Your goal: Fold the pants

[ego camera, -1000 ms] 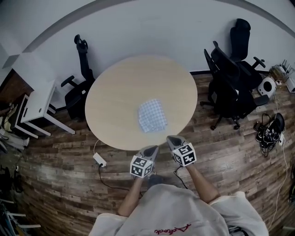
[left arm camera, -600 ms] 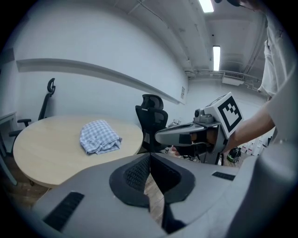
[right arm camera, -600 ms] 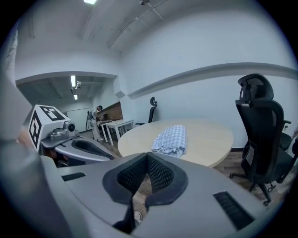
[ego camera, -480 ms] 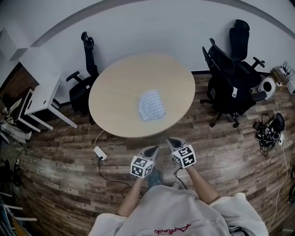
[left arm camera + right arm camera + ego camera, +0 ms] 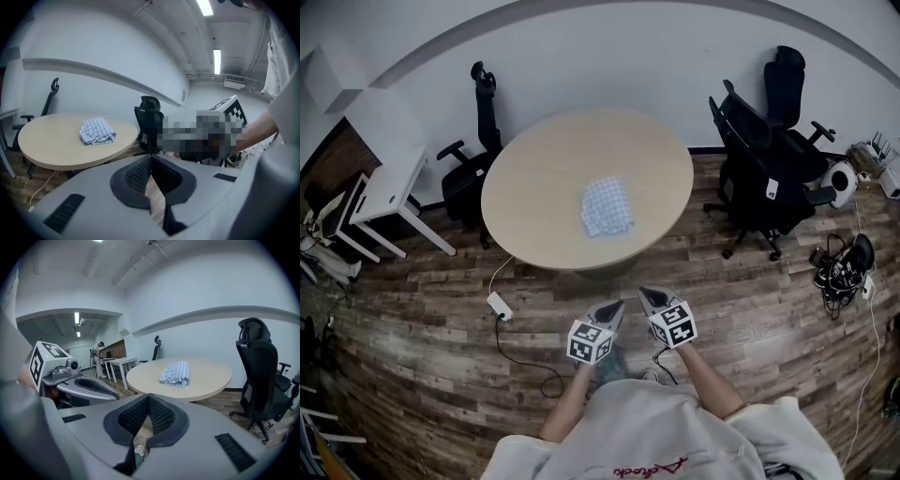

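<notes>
Person has backed further off the round beige wooden table (image 5: 534, 187). Blue-and-white checked pants (image 5: 607, 206) sit folded mid-table. Left gripper (image 5: 612, 307) and right gripper (image 5: 648, 293) are fully closed, empty and well clear; fold looks done.

Folded checked pants (image 5: 607, 207) on round table (image 5: 534, 187)

The left gripper (image 5: 612, 307) and right gripper (image 5: 648, 296) are grey shells with black ribbed pads (image 5: 161, 418), each bearing a white cube (image 5: 589, 341) of black square markers. The person wears a loose whitish shirt (image 5: 661, 422) with red script lettering (image 5: 649, 468).
</notes>
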The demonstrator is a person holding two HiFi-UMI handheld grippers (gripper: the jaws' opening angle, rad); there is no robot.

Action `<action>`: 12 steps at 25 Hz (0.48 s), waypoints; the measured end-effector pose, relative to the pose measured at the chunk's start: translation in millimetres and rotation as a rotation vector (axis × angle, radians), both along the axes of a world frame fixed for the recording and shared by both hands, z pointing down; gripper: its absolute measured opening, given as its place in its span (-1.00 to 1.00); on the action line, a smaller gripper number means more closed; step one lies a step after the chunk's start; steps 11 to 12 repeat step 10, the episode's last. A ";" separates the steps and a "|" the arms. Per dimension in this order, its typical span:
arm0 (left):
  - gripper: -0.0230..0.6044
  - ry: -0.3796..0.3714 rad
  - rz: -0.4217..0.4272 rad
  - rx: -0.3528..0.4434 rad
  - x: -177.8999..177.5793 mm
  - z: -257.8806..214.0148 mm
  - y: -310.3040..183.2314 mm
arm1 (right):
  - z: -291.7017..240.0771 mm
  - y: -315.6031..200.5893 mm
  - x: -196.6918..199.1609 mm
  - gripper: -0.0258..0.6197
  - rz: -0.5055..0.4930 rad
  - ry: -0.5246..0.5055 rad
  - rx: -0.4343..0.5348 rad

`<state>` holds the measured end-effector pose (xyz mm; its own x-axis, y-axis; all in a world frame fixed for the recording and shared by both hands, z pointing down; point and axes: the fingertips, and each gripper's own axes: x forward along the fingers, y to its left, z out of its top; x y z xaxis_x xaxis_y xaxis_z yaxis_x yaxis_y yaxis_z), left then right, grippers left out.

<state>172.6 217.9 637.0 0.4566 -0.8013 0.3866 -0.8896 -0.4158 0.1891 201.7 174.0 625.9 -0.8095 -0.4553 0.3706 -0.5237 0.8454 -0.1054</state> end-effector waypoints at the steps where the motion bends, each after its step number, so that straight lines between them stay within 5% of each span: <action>1: -0.82 0.002 0.001 -0.001 1.9 1.1 1.8 | 1.6 2.6 1.6 -0.83 0.000 0.002 -0.003; 12: -0.82 0.017 -0.010 -0.013 -4.1 6.6 15.0 | 2.6 15.8 -1.7 -0.83 -0.010 0.025 0.009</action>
